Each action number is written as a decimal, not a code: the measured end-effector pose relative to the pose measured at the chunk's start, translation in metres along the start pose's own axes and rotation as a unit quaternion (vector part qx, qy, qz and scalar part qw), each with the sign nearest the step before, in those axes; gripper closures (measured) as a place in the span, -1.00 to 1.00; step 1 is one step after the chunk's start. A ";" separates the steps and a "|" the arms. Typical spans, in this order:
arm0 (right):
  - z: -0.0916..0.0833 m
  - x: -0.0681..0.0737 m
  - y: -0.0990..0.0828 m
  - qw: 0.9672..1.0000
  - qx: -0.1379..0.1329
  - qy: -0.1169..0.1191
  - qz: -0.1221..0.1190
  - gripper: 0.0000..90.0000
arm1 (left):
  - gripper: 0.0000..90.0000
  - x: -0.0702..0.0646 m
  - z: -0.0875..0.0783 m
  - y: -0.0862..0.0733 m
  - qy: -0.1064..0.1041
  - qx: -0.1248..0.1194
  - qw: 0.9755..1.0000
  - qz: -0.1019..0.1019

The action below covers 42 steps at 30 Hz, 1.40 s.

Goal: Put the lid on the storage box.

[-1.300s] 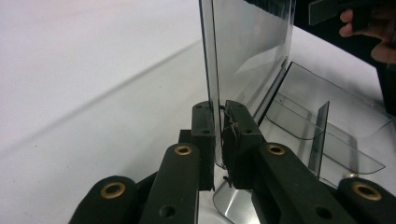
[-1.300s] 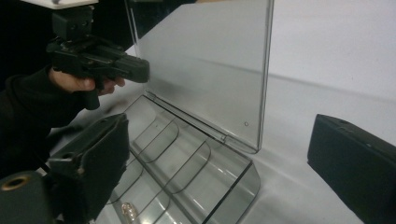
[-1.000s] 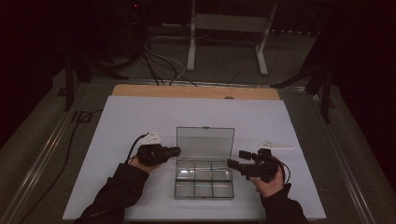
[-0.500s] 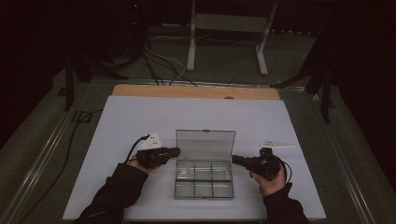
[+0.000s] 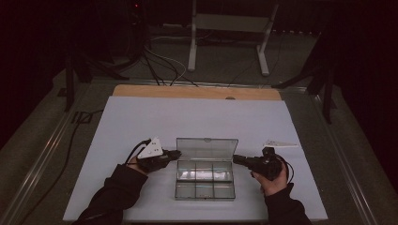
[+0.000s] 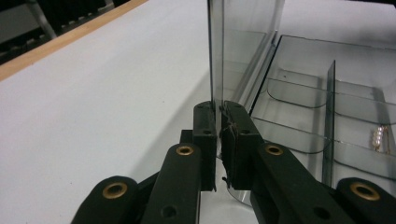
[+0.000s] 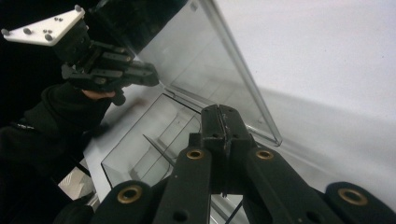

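A clear plastic compartment box (image 5: 205, 180) lies near the table's front edge, its lid (image 5: 206, 149) standing upright at the back. My left gripper (image 5: 176, 153) is at the lid's left edge. In the left gripper view its jaws (image 6: 218, 108) are shut on that thin edge of the lid (image 6: 243, 42). My right gripper (image 5: 236, 159) is level at the box's right side, shut with nothing between its jaws (image 7: 223, 112). It points across the open box (image 7: 149, 144) toward the left gripper (image 7: 154, 77). A small string of pale beads (image 6: 377, 137) lies in one compartment.
The box rests on a white sheet (image 5: 197, 117) over the table, with a wooden strip (image 5: 197, 92) along the far edge. A flat white three-cornered piece (image 5: 280, 143) lies right of the box. Cables and a metal stand (image 5: 225, 28) are on the floor beyond.
The right gripper's jaws were apart a second ago and are now shut together. The left gripper stays at the lid's left edge.
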State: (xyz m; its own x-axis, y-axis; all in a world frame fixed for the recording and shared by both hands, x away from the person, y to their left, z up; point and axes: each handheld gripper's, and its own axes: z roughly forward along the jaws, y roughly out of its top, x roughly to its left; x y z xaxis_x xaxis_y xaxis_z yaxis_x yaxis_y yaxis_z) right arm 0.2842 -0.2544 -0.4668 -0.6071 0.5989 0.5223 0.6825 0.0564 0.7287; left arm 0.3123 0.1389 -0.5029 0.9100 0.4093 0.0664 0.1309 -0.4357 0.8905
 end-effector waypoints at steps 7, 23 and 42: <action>-0.001 0.001 0.000 1.000 -0.003 0.003 0.000 1.00 | 0.93 -0.002 -0.001 -0.002 0.001 0.003 1.000 0.014; 0.002 0.002 -0.001 1.000 0.005 0.007 -0.002 1.00 | 0.86 -0.002 -0.005 -0.005 -0.011 0.001 1.000 0.003; 0.002 0.004 -0.001 1.000 0.007 0.003 -0.011 1.00 | -0.10 -0.002 -0.028 -0.001 -0.019 0.007 0.995 -0.101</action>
State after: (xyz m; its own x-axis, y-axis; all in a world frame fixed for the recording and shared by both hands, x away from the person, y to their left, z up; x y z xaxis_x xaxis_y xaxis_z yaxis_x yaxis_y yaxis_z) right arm 0.2819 -0.2504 -0.4667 -0.6243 0.5919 0.5098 0.6753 0.0810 0.7330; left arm 0.2991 0.1614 -0.4912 0.8788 0.4591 -0.1299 0.3172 -0.3587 0.8779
